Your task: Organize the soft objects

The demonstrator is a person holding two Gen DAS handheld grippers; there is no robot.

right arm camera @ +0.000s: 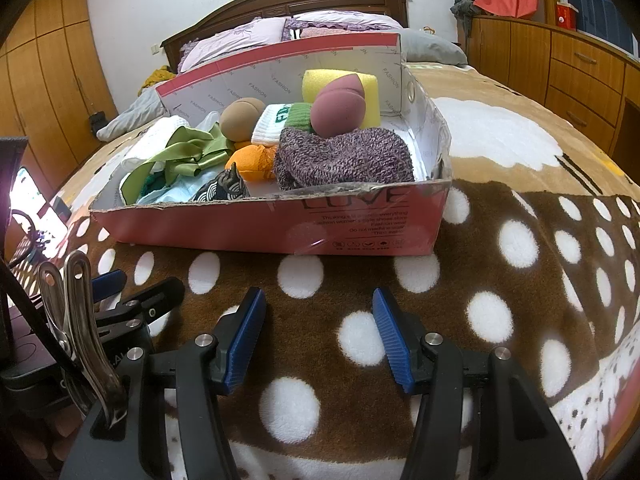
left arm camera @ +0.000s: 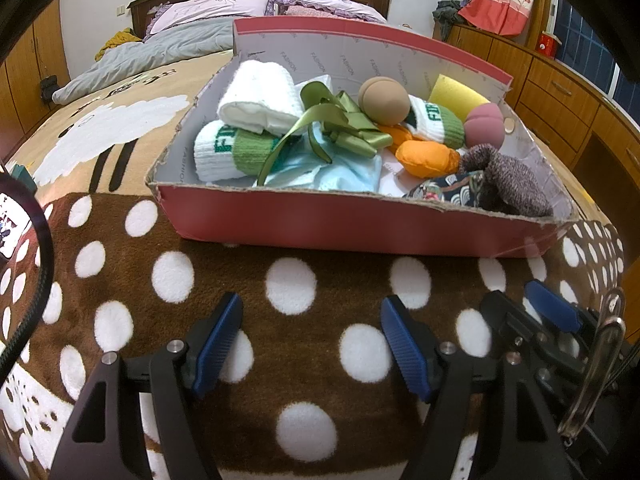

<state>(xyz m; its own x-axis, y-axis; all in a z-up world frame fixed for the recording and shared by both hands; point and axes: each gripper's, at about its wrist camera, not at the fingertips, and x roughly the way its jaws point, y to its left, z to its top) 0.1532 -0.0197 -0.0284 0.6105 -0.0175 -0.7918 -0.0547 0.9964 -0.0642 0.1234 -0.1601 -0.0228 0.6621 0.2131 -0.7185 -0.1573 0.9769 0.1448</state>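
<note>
A pink cardboard box (left arm camera: 320, 228) (right arm camera: 256, 228) sits on a brown blanket with white dots. Piled inside are a white towel (left arm camera: 260, 96), white-and-green socks (left arm camera: 224, 152), a green ribbon (left arm camera: 336, 120) (right arm camera: 180, 152), a tan ball (left arm camera: 384, 100) (right arm camera: 240, 118), an orange pouch (left arm camera: 426, 158), a mauve sponge (left arm camera: 484, 124) (right arm camera: 338, 110), a yellow sponge (left arm camera: 456, 98) (right arm camera: 372, 88) and a purple knit piece (left arm camera: 508, 180) (right arm camera: 344, 158). My left gripper (left arm camera: 310, 344) stands open over the blanket, short of the box. My right gripper (right arm camera: 320, 340) is likewise open and empty. Each shows at the edge of the other's view.
The box rests on a bed with a grey duvet (left arm camera: 160, 52), pillows and a dark wooden headboard (right arm camera: 288, 0). Wooden drawers (left arm camera: 560, 92) (right arm camera: 580, 68) line the right wall, wardrobes (right arm camera: 48, 80) the left. A lit phone screen (right arm camera: 32, 196) stands at the left.
</note>
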